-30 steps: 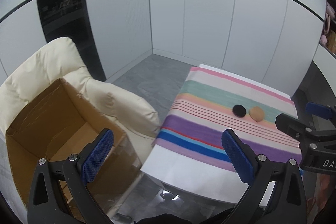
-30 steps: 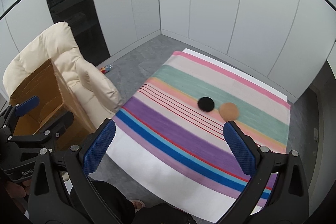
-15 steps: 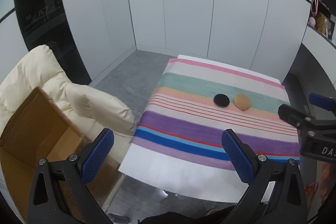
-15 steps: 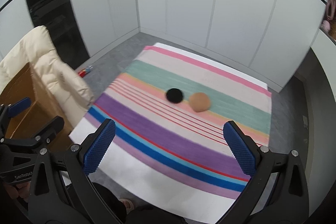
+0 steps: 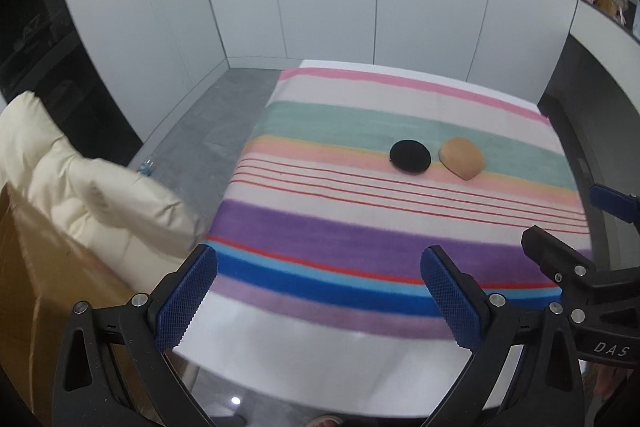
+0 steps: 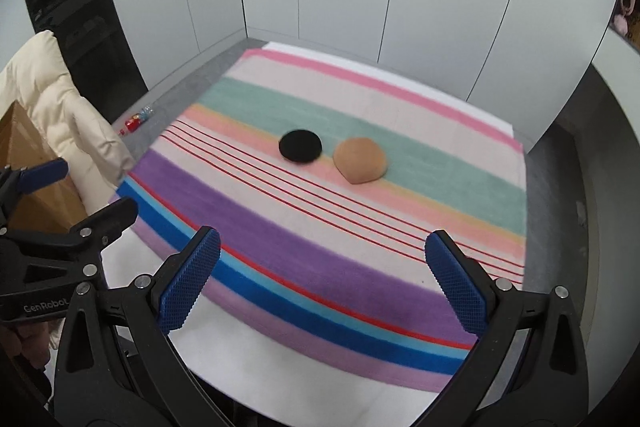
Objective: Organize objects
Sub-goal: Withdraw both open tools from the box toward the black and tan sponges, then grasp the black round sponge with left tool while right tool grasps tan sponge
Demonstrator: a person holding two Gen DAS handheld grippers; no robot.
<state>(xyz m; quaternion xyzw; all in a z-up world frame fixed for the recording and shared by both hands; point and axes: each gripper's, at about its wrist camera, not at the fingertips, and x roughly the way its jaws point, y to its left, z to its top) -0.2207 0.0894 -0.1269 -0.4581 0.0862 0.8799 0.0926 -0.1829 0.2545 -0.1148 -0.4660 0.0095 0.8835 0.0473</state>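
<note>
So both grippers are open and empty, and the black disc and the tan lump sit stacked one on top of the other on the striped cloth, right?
Not quite. The black disc and the tan lump lie side by side on the striped cloth, with a small gap between them, not stacked; the right wrist view shows this. The left gripper and the right gripper are indeed open and empty.

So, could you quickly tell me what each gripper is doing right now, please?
Left gripper: open, holding nothing.
Right gripper: open, holding nothing.

"GenRobot" on left hand-held gripper [image 6: 44, 195] body; "DAS" (cut off) on right hand-held gripper [image 5: 568, 227].
</note>
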